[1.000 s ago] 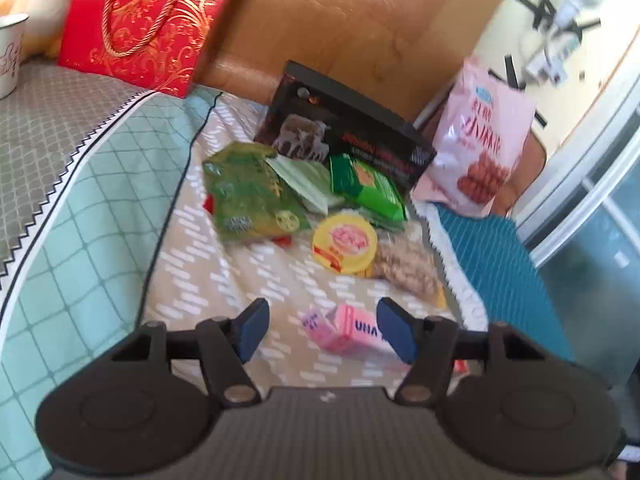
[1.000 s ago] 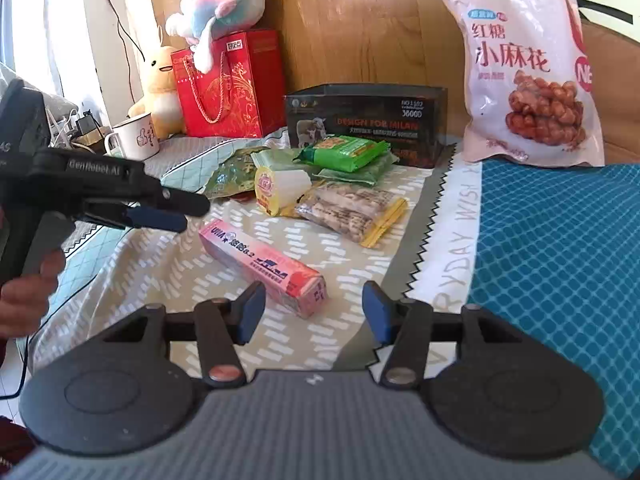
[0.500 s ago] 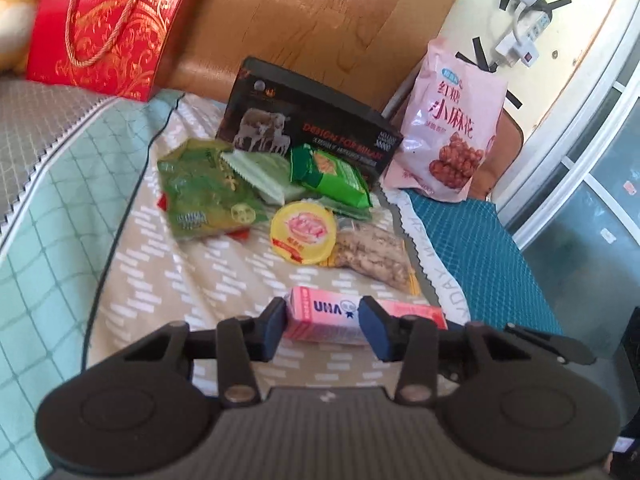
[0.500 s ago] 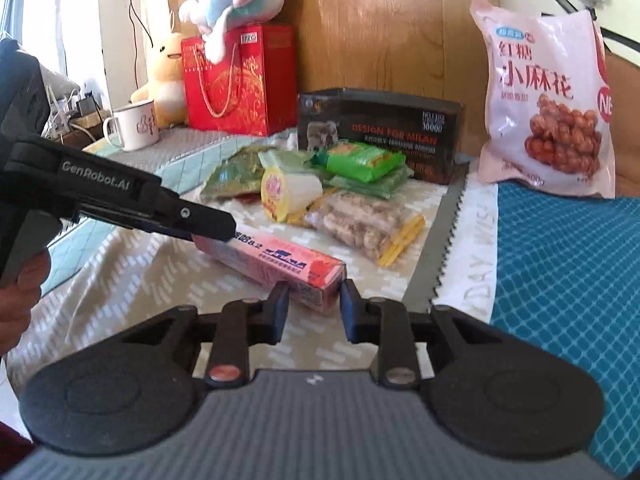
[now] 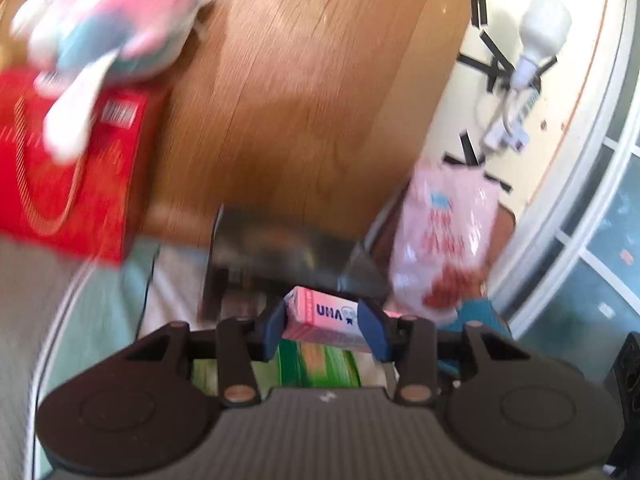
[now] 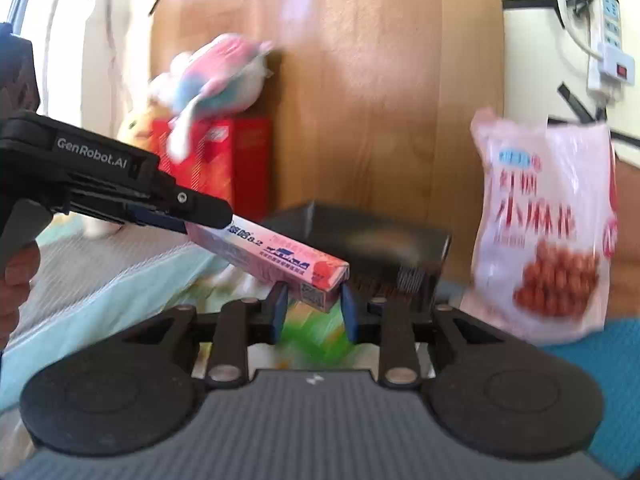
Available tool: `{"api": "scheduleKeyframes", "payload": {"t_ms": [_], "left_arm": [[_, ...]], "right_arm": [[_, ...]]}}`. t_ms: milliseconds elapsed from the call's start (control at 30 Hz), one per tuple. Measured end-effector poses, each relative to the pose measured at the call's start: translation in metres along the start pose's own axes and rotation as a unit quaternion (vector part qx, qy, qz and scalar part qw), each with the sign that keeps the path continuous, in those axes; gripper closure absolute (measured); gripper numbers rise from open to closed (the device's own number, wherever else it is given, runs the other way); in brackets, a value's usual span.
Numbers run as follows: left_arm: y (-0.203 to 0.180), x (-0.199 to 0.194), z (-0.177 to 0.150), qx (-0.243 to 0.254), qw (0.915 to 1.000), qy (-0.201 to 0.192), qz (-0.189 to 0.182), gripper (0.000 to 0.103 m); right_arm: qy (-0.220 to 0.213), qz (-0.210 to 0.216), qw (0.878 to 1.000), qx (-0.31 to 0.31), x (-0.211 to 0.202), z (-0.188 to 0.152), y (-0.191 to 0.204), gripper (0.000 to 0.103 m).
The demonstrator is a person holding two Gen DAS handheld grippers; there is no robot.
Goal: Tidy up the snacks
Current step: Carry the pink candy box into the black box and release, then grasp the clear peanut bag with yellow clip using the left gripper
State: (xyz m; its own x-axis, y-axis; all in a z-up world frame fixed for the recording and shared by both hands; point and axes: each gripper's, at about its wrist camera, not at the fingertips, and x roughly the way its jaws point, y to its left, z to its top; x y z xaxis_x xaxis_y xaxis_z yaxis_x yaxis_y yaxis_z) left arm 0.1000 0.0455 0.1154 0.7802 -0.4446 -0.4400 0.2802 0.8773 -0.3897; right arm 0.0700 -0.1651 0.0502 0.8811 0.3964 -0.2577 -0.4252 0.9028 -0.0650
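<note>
A long pink candy box [image 6: 276, 258] is held in the air by both grippers, one at each end. My left gripper [image 5: 323, 328] is shut on the end marked UHA [image 5: 326, 314]. My right gripper [image 6: 311, 310] is shut on the other end. The left gripper also shows in the right wrist view [image 6: 192, 216], coming in from the left. The box hangs just in front of the open black box [image 6: 384, 252] at the back. A green snack pack [image 5: 320, 366] lies below the grippers. Both views are blurred.
A big pink snack bag [image 6: 548, 232] leans at the right on the blue cloth [image 6: 600, 384]. A red gift bag [image 5: 68, 168] with a plush toy [image 5: 120, 24] on top stands at the left. A wooden board [image 5: 304, 92] backs the scene.
Both grippers closed on the ends of the pink box, lifted it off the cloth and carried it up and toward the black box.
</note>
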Motion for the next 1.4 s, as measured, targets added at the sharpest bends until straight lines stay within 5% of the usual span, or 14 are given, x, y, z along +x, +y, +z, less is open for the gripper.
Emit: {"api": "scheduleKeyframes", "payload": {"t_ms": [267, 433, 567, 1033, 1200, 1400], "left_arm": [[0.029, 0.085, 0.040, -0.029, 0.9987, 0.020, 0.038, 0.063], [0.047, 0.108, 0.036, -0.059, 0.9971, 0.040, 0.028, 0.053], [0.048, 0.108, 0.029, -0.049, 0.9973, 0.040, 0.038, 0.052], [0.035, 0.036, 0.017, -0.042, 0.9978, 0.030, 0.042, 0.046], [0.018, 0.001, 0.013, -0.015, 0.9986, 0.019, 0.046, 0.044], [0.009, -0.030, 0.010, 0.006, 0.9981, 0.006, 0.062, 0.038]], "right_arm": [[0.015, -0.039, 0.998, -0.047, 0.082, 0.013, -0.015, 0.071], [0.003, -0.048, 0.996, -0.079, 0.093, 0.005, -0.008, 0.050], [-0.007, -0.037, 0.998, -0.051, 0.085, 0.005, -0.014, 0.049], [-0.035, -0.052, 0.994, 0.093, -0.011, 0.027, -0.072, 0.049], [-0.085, -0.015, 0.976, 0.198, -0.064, 0.064, -0.119, 0.049], [-0.183, -0.037, 0.945, 0.269, -0.178, 0.117, -0.198, 0.048]]}}
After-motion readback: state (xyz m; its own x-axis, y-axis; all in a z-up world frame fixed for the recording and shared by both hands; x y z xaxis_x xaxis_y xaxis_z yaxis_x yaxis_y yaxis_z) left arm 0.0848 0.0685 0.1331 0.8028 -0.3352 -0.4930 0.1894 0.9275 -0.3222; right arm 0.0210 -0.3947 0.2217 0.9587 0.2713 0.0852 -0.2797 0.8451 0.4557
